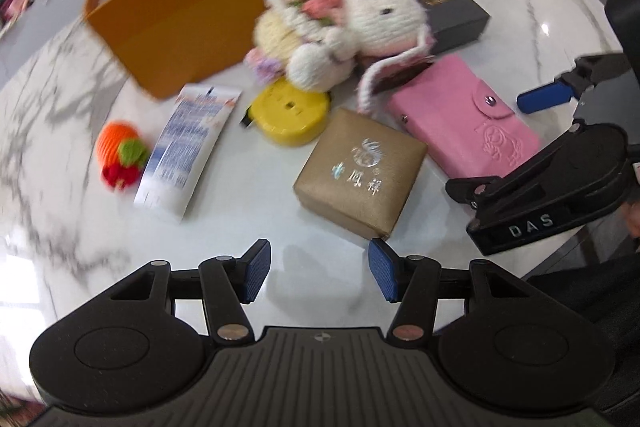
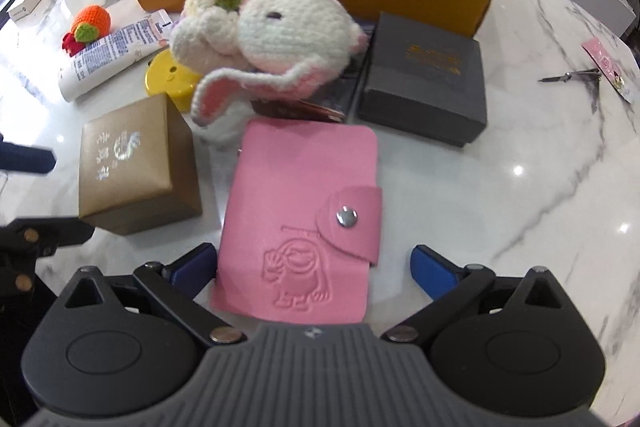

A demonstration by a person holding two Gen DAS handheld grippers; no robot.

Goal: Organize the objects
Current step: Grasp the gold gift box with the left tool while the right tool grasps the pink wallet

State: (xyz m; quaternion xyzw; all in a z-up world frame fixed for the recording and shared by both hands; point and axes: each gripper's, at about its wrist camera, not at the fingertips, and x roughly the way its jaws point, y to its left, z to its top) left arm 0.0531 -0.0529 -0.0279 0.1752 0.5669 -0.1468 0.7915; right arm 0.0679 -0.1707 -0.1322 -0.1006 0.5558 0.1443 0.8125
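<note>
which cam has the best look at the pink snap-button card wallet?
Right wrist: the pink embossed leather card wallet lies sharp and central between the open right gripper fingers, with snap and cartoon visible. Left wrist shows it smaller, off to the right, its far end overlapped.

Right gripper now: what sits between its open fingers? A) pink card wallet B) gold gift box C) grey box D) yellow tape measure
A. In the right wrist view the pink card wallet lies flat on the marble table, its near end between the spread fingers of the right gripper, which are not closed on it; the gold box sits off to the left.
</note>
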